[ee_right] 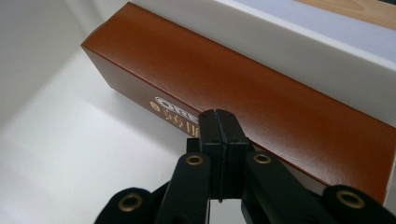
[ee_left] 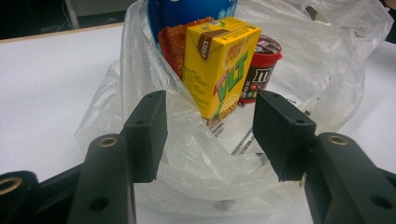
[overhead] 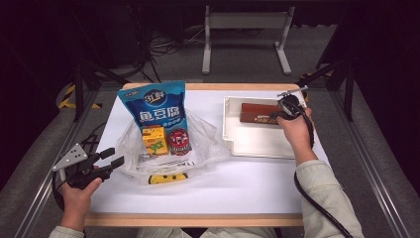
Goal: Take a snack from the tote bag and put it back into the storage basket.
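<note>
At the near left of the white table, the left gripper hovered with its jaws spread and nothing between them, just beside the crumpled clear plastic bag that held a yellow drink carton, a small red-lidded candy tub and a tall blue snack pouch. Farther off at the right, the right gripper, jaws pressed together and empty, met the near side of the long brown cardboard box, which lay along the far wall of the shallow white plastic tray.
</note>
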The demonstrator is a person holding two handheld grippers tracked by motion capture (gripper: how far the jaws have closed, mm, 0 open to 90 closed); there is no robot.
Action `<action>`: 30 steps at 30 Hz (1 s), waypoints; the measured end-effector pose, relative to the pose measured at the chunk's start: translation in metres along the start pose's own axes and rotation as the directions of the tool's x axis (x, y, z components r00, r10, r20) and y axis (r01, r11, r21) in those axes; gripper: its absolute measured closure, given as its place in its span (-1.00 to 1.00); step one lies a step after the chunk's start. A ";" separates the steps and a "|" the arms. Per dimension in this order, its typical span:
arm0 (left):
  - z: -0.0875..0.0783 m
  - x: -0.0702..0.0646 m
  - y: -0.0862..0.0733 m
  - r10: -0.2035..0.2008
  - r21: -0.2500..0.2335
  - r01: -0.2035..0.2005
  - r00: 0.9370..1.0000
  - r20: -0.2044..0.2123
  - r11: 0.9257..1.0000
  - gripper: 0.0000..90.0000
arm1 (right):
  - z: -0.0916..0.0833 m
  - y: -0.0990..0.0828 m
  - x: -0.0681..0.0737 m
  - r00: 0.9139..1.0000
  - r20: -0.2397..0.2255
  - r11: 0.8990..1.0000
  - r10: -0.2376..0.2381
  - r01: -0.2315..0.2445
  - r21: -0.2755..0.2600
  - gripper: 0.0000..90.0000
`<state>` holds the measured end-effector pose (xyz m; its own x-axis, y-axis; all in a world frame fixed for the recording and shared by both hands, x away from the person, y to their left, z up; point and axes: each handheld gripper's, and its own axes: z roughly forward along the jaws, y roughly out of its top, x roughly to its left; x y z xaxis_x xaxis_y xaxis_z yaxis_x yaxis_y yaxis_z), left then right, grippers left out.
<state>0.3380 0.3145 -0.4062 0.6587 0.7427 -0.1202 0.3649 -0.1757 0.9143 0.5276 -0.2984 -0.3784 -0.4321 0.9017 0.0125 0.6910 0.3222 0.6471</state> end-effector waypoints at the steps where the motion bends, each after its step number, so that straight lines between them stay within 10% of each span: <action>1: 0.000 0.000 0.000 0.001 0.001 -0.001 1.000 0.000 1.000 0.01 | 0.000 0.000 0.000 1.000 0.000 1.000 0.000 0.000 0.002 1.00; 10: 0.001 0.000 0.001 0.003 -0.001 -0.003 1.000 0.001 1.000 0.01 | -0.010 0.001 0.004 0.999 -0.038 1.000 0.001 -0.002 -0.017 0.96; 19: 0.001 0.000 0.001 0.003 -0.003 -0.003 1.000 0.002 1.000 0.01 | -0.042 0.018 0.018 0.995 -0.077 0.992 -0.055 0.045 -0.121 0.44; 30: 0.002 0.000 0.002 0.007 0.000 -0.007 1.000 0.004 1.000 0.01 | -0.067 0.036 0.046 0.966 -0.215 0.961 -0.145 0.085 -0.263 -0.26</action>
<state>0.3400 0.3127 -0.4057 0.6637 0.7390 -0.1152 0.3600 -0.1807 0.9153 0.4939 -0.2645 -0.3037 -0.6416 0.7626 0.0821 0.4749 0.3109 0.8233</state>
